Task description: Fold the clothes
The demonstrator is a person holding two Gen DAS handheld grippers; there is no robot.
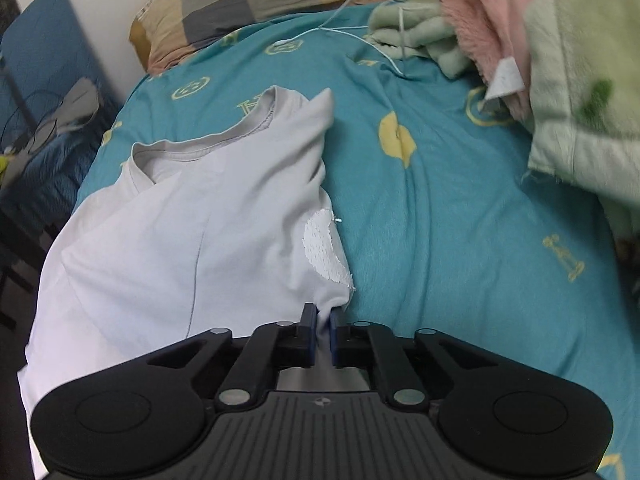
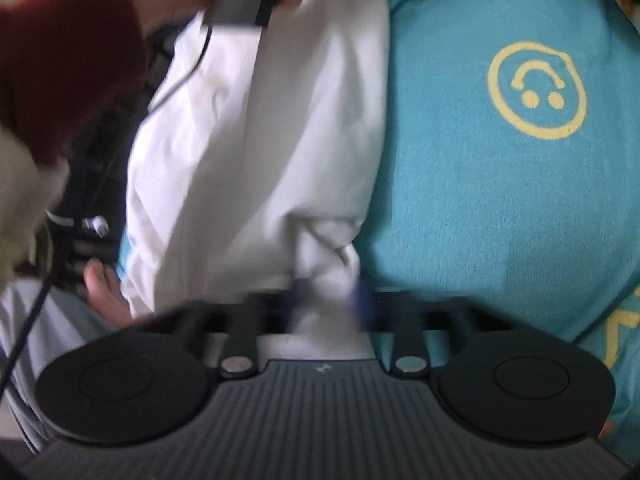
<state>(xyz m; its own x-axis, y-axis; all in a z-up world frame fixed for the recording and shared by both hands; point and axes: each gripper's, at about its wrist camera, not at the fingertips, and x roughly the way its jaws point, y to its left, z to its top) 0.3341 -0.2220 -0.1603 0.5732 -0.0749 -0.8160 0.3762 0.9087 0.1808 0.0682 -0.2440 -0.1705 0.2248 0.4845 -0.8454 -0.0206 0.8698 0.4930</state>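
Left gripper (image 1: 324, 320): clamped the white T-shirt (image 1: 180, 232).
Right gripper (image 2: 328, 300): gripped the shirt too, blurred.
Far right: fleece pile (image 1: 520, 40) lay on the teal bedsheet (image 1: 460, 220).

You see a teal bedsheet (image 1: 440, 216) across the frame, a checked pillow (image 1: 256, 4) top centre, a white cable (image 1: 360, 34) beside it.

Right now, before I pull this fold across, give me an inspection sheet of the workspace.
Surface: teal bedsheet with yellow prints, wrinkled.
Job's things: white T-shirt lying partly folded, collar toward the pillow.
Clutter: green blanket and pink fleece heaped at far right; plaid pillow at the head.
Grippers: left gripper jaws shut on the shirt's edge; right gripper blurred, shirt fabric between its jaws.
Cables: white cord trailing over the sheet.
Surroundings: blue chair beside the bed.
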